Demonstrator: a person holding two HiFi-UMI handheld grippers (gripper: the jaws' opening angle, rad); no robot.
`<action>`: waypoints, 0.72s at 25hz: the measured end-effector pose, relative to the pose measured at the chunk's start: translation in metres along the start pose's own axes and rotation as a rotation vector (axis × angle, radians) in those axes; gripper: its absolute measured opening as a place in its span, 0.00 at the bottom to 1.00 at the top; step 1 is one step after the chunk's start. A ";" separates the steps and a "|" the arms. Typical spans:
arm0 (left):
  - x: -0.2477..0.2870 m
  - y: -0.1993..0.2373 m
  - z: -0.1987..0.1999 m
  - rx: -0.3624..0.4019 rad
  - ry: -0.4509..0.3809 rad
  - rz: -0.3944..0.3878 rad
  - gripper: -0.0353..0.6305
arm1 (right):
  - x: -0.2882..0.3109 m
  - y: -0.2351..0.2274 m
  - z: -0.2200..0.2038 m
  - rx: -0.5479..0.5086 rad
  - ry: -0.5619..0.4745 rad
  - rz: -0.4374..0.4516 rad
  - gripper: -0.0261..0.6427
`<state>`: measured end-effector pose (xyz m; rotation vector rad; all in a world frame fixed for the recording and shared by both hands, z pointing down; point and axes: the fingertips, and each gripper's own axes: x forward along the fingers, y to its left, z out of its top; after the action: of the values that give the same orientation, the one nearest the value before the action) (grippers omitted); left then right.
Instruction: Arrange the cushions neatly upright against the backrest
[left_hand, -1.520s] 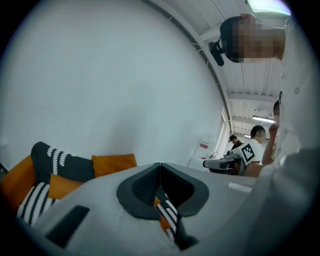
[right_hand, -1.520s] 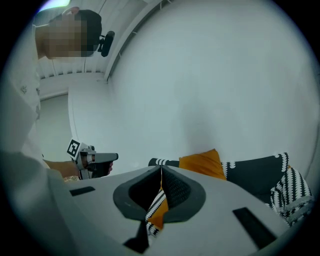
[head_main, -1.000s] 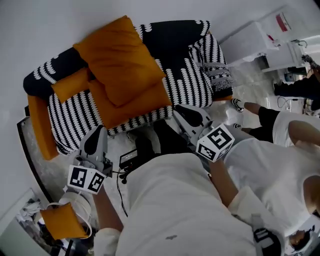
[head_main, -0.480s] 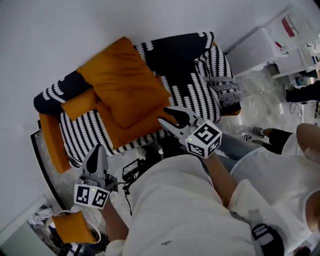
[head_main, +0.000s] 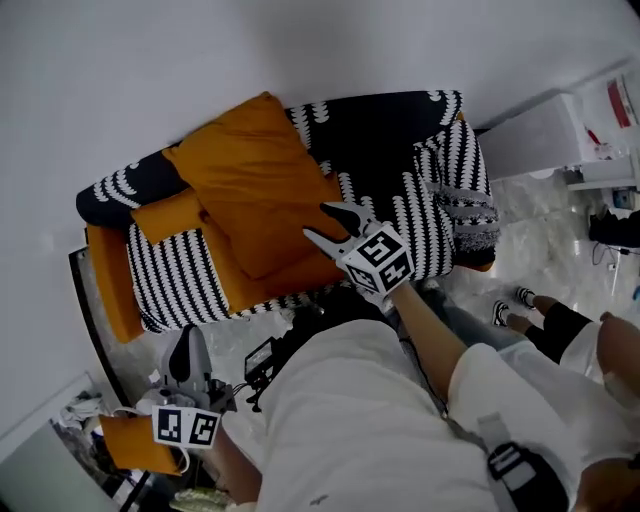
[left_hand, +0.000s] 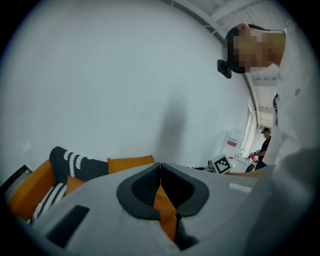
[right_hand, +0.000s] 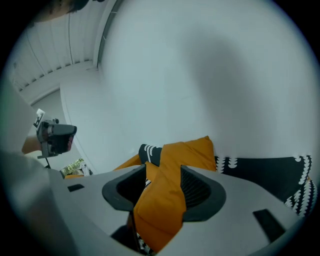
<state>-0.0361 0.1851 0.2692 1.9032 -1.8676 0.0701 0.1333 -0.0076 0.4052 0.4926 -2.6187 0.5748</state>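
A black-and-white patterned sofa holds a big orange cushion leaning on the backrest, a flat orange cushion under it and a small orange bolster. My right gripper is over the seat at the flat cushion's right edge. Its jaws have just been opening and stand open. In the right gripper view orange cushion fabric shows between the jaws, not pressed by the pads. My left gripper is shut and empty over the floor in front of the sofa, pointing at it. Its jaws meet.
A grey patterned cushion lies on the sofa's right armrest. Another orange cushion sits in a holder on the floor at lower left. A black device with a cable lies before the sofa. A white cabinet and another person's feet are at the right.
My right gripper has moved from the floor in front of the sofa onto the seat, toward the orange cushions, and its jaws have opened. The left gripper has drawn back toward the lower left, still shut.
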 end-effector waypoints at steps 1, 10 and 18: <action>0.003 0.001 0.000 0.000 0.007 0.019 0.07 | 0.010 -0.012 -0.003 0.001 0.011 -0.003 0.31; -0.006 0.013 0.000 -0.027 0.071 0.195 0.07 | 0.091 -0.106 -0.048 0.051 0.131 -0.066 0.31; -0.017 0.021 -0.010 -0.072 0.112 0.318 0.07 | 0.157 -0.165 -0.092 0.080 0.247 -0.125 0.32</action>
<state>-0.0542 0.2058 0.2784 1.5097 -2.0487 0.2046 0.0977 -0.1451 0.6058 0.5667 -2.3215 0.6572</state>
